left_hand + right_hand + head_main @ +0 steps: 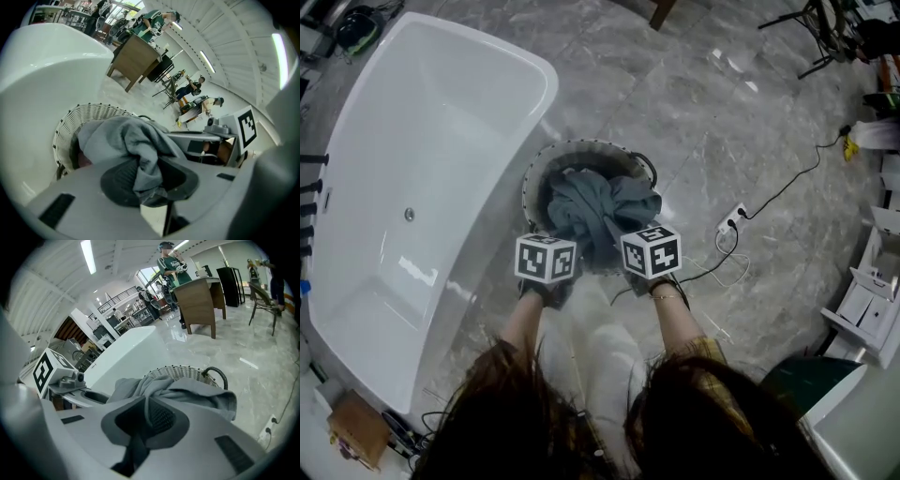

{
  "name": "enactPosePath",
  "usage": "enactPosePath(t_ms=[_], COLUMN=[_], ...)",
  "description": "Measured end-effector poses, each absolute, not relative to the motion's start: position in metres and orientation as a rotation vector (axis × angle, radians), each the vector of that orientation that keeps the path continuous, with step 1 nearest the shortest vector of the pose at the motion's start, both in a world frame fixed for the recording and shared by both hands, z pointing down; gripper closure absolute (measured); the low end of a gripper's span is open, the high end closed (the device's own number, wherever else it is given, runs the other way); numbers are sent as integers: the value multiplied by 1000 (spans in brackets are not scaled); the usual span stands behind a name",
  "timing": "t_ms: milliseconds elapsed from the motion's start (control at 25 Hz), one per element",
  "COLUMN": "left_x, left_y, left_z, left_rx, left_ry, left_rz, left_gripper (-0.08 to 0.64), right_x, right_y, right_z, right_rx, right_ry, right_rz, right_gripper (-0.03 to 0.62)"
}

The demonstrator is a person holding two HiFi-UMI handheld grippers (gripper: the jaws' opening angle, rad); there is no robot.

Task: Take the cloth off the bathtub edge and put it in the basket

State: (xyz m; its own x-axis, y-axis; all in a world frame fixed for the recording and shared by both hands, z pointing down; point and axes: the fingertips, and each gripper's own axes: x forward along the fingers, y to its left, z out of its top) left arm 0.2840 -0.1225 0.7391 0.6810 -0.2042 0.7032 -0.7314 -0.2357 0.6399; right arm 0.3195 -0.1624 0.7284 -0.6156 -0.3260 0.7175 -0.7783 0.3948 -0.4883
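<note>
Marble floor (722, 141) by bathtub (422, 169), cloth (595, 211) bunched over basket (581, 145), left gripper (150, 180) and right gripper (143, 420) both clamped on cloth.

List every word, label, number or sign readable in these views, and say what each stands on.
No readable words or numbers in any view.
Left marker cube, on the left gripper: black-and-white square pattern, no letters.
Right marker cube, on the right gripper: the same.
Green shirt of a person far off: print too small to read.
</note>
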Motion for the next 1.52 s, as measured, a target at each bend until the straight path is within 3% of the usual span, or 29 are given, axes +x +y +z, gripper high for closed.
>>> enactPosePath(t_ms=[600, 1520], left_x=[265, 265], left_y=[-127, -129], left_z=[793, 806], left_rx=[1685, 1720], left_ry=[-784, -870], left_rz=[701, 943], left_gripper=[457, 456], right_x=[308, 340], right_y=[-160, -137], right_z=[792, 826], right_rx=[845, 794], right_ry=[-1997, -1796], right_rz=[1148, 962], right_gripper=[561, 549])
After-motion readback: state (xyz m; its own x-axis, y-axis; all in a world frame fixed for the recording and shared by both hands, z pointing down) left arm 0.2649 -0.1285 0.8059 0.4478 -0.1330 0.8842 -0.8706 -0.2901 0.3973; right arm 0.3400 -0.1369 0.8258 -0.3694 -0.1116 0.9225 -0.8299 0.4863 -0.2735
